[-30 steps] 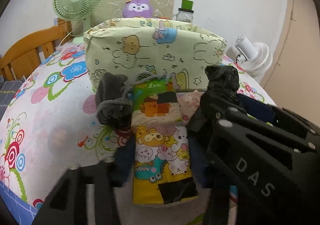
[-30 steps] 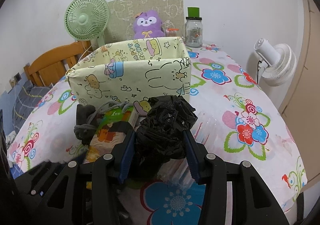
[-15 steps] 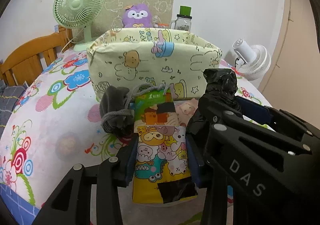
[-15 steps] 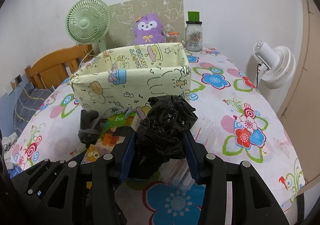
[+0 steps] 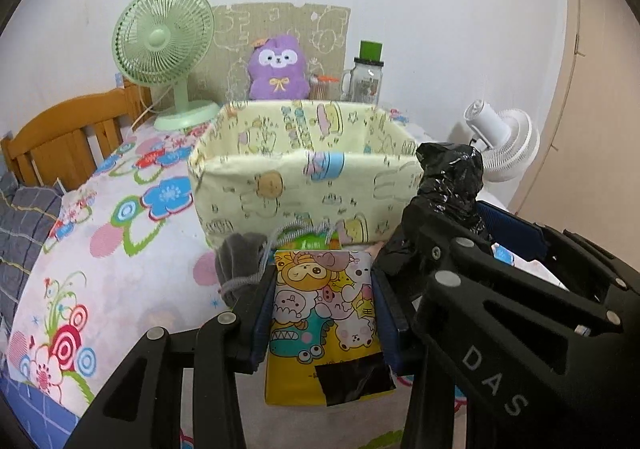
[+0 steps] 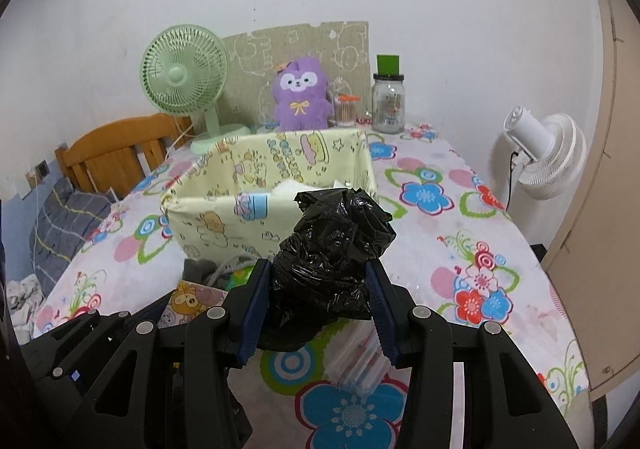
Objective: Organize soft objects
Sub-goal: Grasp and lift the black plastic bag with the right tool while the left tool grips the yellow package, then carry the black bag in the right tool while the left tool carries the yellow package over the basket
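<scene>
Both hands hold loads in front of the fabric storage box (image 5: 304, 185), which sits straight ahead and slightly below each gripper, open top up.

Left gripper (image 5: 324, 313): jaws clamped on the cartoon-print packet (image 5: 324, 309), blue pads pressing its two long sides. The packet's long axis runs along the fingers, pointing at the box's near wall.

Right gripper (image 6: 318, 293): jaws clamped on the crumpled black plastic bag (image 6: 332, 249), which bulges above the pads (it hides part of the box rim from that camera).

The two grippers ride side by side, close together, the right one's frame crowding the left view. Neither looks clearly nearer the box.

A grey drawstring pouch (image 5: 240, 261) lies against the box's near wall, under the path. Something pale already lies inside the box; most of the interior looks free.

The floral tablecloth (image 6: 440, 233) is bare to the right of the box.
</scene>
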Tool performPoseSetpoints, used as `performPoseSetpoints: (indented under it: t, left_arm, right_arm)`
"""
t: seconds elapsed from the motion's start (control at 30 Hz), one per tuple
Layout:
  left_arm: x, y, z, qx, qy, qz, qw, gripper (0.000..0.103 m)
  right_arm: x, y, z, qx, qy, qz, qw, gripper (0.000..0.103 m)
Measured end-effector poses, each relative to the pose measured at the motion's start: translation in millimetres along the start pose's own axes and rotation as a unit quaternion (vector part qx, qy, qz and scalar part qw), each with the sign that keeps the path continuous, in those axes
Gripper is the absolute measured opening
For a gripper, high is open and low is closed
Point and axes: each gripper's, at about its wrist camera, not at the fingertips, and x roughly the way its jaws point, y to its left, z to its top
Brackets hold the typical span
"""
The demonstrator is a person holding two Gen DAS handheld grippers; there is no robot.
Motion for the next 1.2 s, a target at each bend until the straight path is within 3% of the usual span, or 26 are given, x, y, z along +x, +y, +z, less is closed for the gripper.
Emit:
performPoseSetpoints:
  t: [1.2]
  left_arm:
    - [-27, 0, 61, 0.013, -0.057, 0.021, 0.998, 0.045]
  right_arm:
    - [-28, 1, 57, -0.007, -0.06, -0.004, 0.998, 0.051]
